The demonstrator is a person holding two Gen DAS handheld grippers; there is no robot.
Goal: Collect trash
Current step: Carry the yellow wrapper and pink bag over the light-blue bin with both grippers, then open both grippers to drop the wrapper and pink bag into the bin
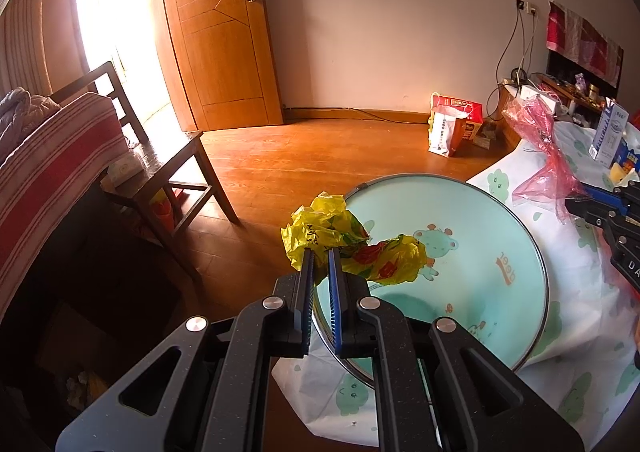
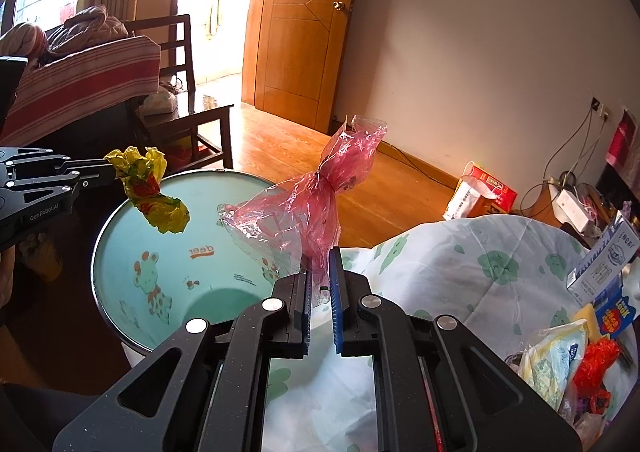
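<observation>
Both grippers are loaded right now. The left gripper (image 1: 321,258) is pinched down on a crumpled yellow wrapper (image 1: 352,242), and the right gripper (image 2: 320,264) is clamped on a thin pink bag (image 2: 304,208). Jaws are nearly together on both, with only the plastic between them.

Both bits of trash hang in the air over the basin (image 2: 120,284), that mint-green round tub with the cartoon deer print. My read is that the basin is doing duty as the trash bin, which is why both pieces are held above it rather than off to the side. The wrapper droops over the far-left part of the rim, and the bag hangs closer to the near-right edge, partly over the cloth (image 2: 460,260) covering the table next to it. So the wrapper looks lined up for a drop, but the bag might need to come a bit further in. Hard to say for sure with the fisheye warping everything.

Pose-wise, both grippers are angled down and forward, side by side, well apart from each other. From the right camera you can see the left one reaching in level-ish from the left edge, wrapper dangling off its tip. Each grip is at the very fingertips, which makes sense for floppy film like this.

There's more clutter on the right of the table, including a carton (image 2: 604,260) and a red bag (image 2: 596,364), so probably more to pick up.
</observation>
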